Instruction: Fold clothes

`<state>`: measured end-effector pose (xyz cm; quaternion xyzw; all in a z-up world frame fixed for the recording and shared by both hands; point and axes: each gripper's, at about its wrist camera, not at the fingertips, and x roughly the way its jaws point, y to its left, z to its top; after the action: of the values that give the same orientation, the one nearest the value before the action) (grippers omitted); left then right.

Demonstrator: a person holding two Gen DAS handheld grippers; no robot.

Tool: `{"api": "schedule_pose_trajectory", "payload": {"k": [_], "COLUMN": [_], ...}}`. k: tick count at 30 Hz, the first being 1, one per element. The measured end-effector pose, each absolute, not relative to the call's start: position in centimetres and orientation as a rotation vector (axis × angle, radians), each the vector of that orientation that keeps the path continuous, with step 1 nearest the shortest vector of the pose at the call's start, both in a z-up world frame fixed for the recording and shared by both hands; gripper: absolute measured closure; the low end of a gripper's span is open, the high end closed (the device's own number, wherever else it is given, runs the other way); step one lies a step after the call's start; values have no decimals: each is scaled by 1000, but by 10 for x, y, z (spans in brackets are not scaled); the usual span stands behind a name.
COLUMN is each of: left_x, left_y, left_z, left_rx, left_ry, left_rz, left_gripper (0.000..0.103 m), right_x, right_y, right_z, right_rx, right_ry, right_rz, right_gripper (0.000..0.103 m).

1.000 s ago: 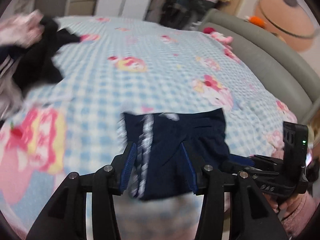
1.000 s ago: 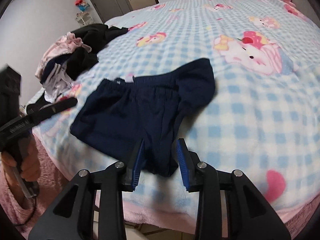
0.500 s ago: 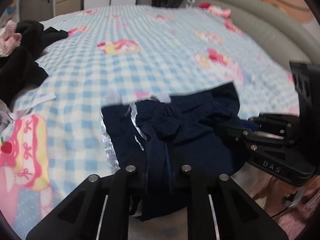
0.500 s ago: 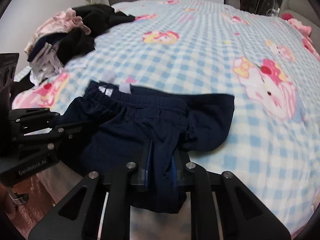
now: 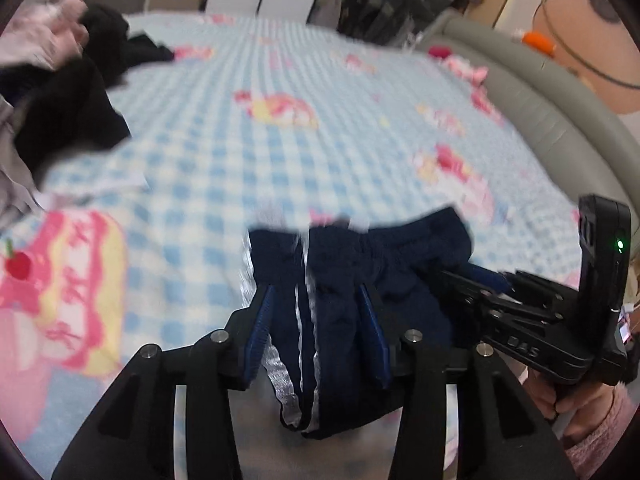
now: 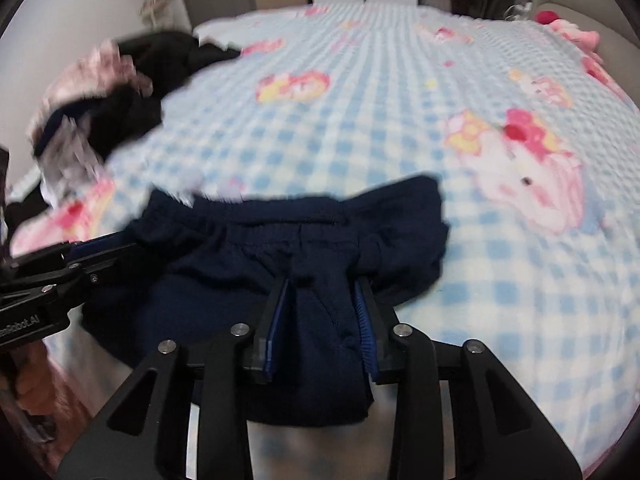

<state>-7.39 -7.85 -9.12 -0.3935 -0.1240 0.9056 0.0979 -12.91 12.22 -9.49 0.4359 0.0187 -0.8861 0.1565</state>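
Dark navy shorts [image 5: 400, 260] with silver side stripes lie bunched at the near edge of the bed, their lower hem hanging over it. My left gripper [image 5: 316, 292] straddles the striped side; its jaws are opening and the cloth sits loosely between the blue pads. In the right wrist view the same shorts [image 6: 280, 248] show their elastic waistband. My right gripper [image 6: 322, 286] straddles the other side of the hem, its jaws also opening with cloth between them. Each gripper shows in the other's view: the right gripper [image 5: 500, 308] and the left gripper [image 6: 80, 260].
A blue-and-white checked blanket [image 5: 280, 160] with pink cartoon prints covers the bed. A pile of black, pink and white clothes [image 6: 120, 92] lies at the far left. A grey padded headboard [image 5: 540, 120] curves along the right. A hand in a pink sleeve [image 5: 592, 420] holds the right gripper.
Half a second ago both grippers were shut on the shorts' hem. Now both pairs of jaws stand apart and the cloth hangs slack between them.
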Motion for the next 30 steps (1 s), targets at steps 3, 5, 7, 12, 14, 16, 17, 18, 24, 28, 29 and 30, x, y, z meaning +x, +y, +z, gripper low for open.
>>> {"api": "schedule_pose_trajectory", "payload": {"k": [3, 5, 7, 12, 14, 16, 17, 18, 24, 28, 29, 30], "left_x": [-70, -75, -78, -86, -86, -80, -76, -73, -70, -73, -73, -71], "left_y": [-69, -61, -50, -51, -63, -76, -79, -81, -66, -65, -71, -78], "left_z": [-87, -89, -96, -116, -115, -105, -100, -95, -102, -112, -113, -111], "left_rx": [-1117, -1135, -1196, -1386, -1391, -1323, -1285, -1247, -1267, -1375, -1385, -1369], "left_ry": [-290, -243, -185, -135, -209, -300, -329, -353, -359, -294, -335, -387], "left_rz": [2699, 2691, 2664, 2680, 2690, 2704, 2703, 2698, 2608, 2653, 2655, 2660], "left_gripper": [58, 58, 58, 56, 56, 56, 57, 58, 58, 58, 58, 58], "right_x": [-111, -102, -96, -98, -102, -105, -106, -105, -99, -96, -96, -96], "right_y": [123, 118, 111, 99, 106, 120, 128, 136, 140, 127, 130, 136], "right_z": [-74, -69, -70, -102, -113, -114, -109, -102, -90, -108, -111, -110], "right_rx": [1133, 1102, 1098, 1240, 1304, 1327, 1315, 1287, 1215, 1304, 1318, 1320], "right_ry": [105, 169, 225, 288, 283, 201, 143, 99, 35, 163, 152, 103], "right_rz": [-2621, -2636, -2628, -2574, -2575, -2571, -2583, -2601, -2580, -2560, -2561, -2558], "right_gripper": [55, 55, 55, 55, 55, 55, 55, 55, 53, 53, 53, 53]}}
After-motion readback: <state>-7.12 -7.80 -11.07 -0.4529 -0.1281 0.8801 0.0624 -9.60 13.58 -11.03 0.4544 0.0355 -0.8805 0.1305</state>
